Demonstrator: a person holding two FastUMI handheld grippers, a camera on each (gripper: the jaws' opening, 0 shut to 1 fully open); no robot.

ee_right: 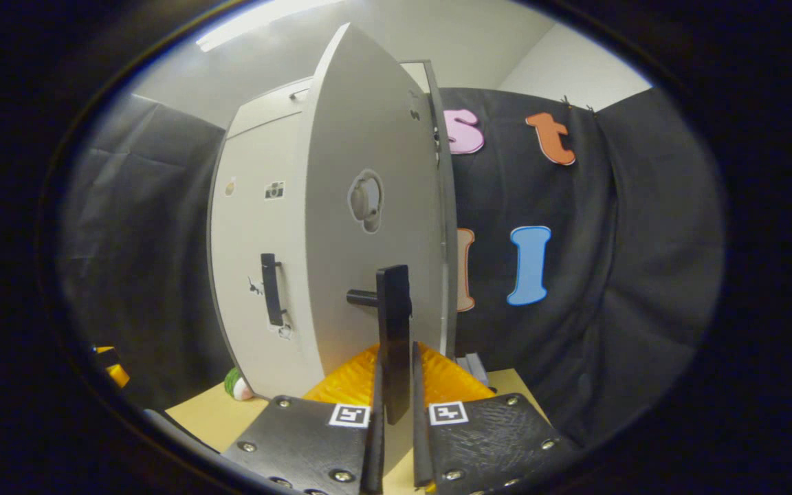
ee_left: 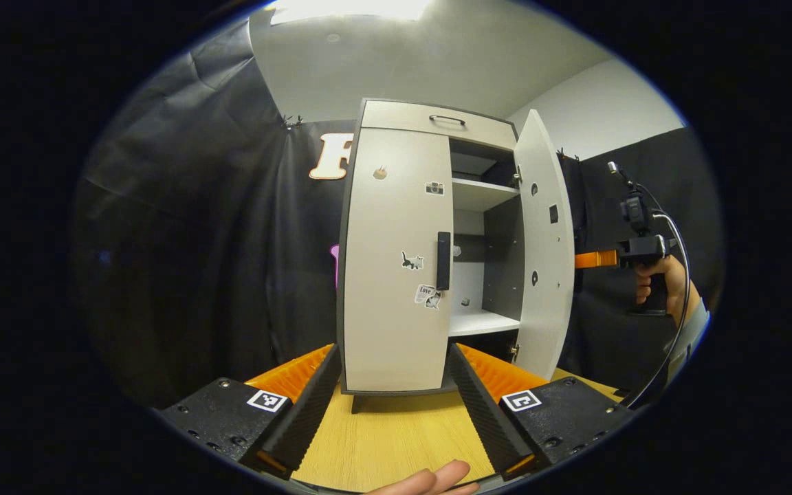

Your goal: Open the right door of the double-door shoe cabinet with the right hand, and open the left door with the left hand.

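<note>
The pale double-door shoe cabinet [ee_left: 430, 120] stands on a wooden table [ee_left: 396, 433]. Its left door [ee_left: 389, 275] is closed, with a black handle [ee_left: 443, 260] at its inner edge. The right door [ee_left: 540, 247] is swung out wide. My left gripper [ee_left: 394, 354] is open, its fingers spread wide in front of the closed left door and short of it. In the right gripper view, my right gripper [ee_right: 396, 357] is shut on the right door's black handle [ee_right: 394, 323], which stands upright between its fingers. A hand holds that right gripper [ee_left: 585, 259] beyond the open door.
Two bare shelves [ee_left: 478, 196] show inside the cabinet, and a drawer with a handle [ee_left: 447, 119] runs along its top. A small green and white object [ee_right: 236, 385] lies on the table by the cabinet's base. Black cloth walls close in behind and at both sides.
</note>
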